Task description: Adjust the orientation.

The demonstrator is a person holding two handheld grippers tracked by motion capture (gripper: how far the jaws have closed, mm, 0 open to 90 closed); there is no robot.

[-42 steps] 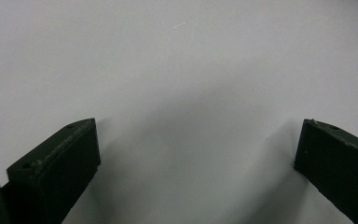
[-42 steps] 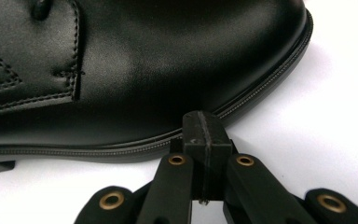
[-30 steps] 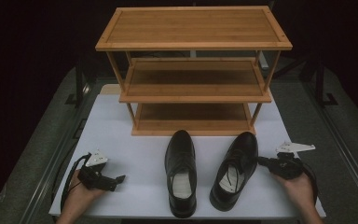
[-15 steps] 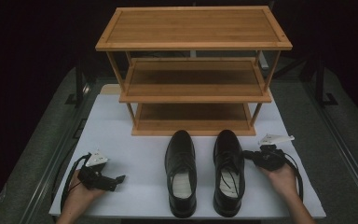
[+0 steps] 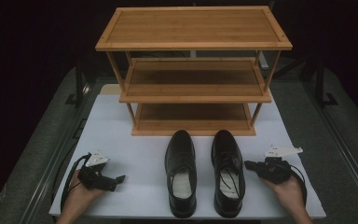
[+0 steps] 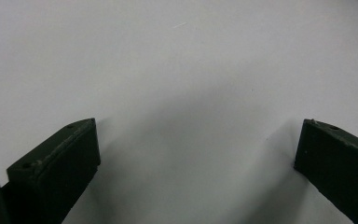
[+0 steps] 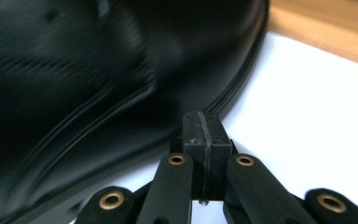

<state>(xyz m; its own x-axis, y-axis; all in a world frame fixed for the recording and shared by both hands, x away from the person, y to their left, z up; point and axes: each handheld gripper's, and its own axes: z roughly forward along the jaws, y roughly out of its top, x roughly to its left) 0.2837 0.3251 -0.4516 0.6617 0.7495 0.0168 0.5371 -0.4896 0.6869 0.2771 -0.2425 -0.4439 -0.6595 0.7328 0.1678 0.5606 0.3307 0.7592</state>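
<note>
Darkness is surrounding a matte white table top (image 5: pixel 140 154) that is being flanked by grey textured flooring, and a three-tier rack (image 5: pixel 193 70) of warm, straight-grained bamboo slats is being borne at its far side. Two glossy black leather lace-up shoes are being shown side by side, toes toward the rack: the left shoe (image 5: pixel 181 172) with a pale insole, and the right shoe (image 5: pixel 227 171) with its laces lying loose inside. The right gripper (image 5: pixel 251 165) is being held in the right hand (image 5: pixel 289 191) just beside the right shoe's outer side, tip pointed at it; in the right gripper view its jaws are being pressed flat together with nothing between them, and the shoe's smooth curved upper and ribbed welt (image 7: pixel 121 84) are being seen close ahead, slightly blurred. The left gripper (image 5: pixel 116 178) is being held low in the left hand (image 5: pixel 81 196), well apart from the left shoe, which is lying off beyond its tip; in the left gripper view its blocky, matte black jaws are being held wide apart over bare white surface (image 6: pixel 182 93). No readable writing or brand marks are being shown.
</note>
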